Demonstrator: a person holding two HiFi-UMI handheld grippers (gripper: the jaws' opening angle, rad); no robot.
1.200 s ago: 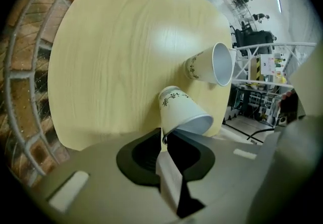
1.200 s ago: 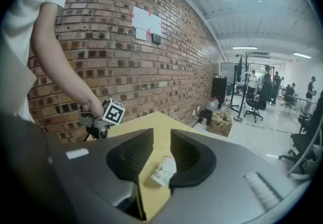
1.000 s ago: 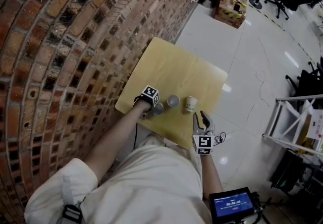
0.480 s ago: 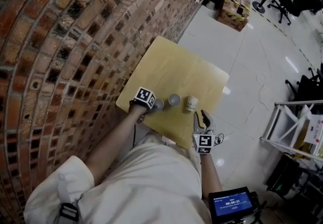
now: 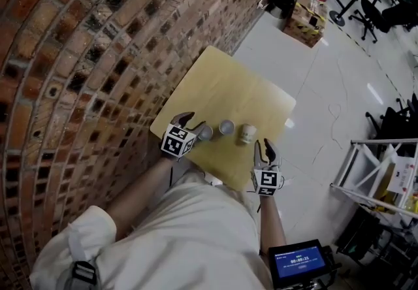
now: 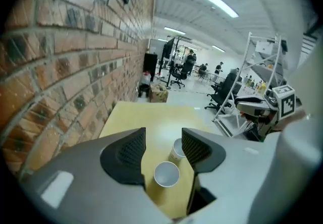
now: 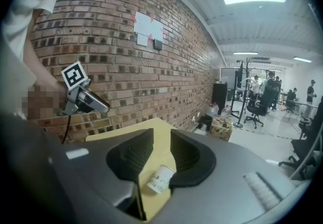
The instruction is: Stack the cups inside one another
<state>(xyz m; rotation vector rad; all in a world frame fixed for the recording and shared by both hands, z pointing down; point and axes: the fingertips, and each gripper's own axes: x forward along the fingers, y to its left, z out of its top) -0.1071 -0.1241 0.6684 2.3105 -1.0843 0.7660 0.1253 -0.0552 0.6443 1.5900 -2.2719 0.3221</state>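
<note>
Left fingers (image 6: 132, 151) just opened, empty, above white cup (image 6: 166, 174).

A pale yellow wooden surface (image 5: 228, 86) is set against a wall of red-brown and dark bricks (image 5: 78, 53) with light mortar. The glossy tiled floor (image 5: 313, 86) is white. Two paper cups, the nearer cup (image 6: 166, 174) and the farther cup (image 6: 176, 148), are white inside; a cream paper cup (image 7: 160, 178) is printed with dark lettering. Black-and-white square markers are carried by the grey left tool (image 5: 189, 122) and right tool (image 5: 263, 148), with ribbed black pads (image 6: 132, 150).
</note>
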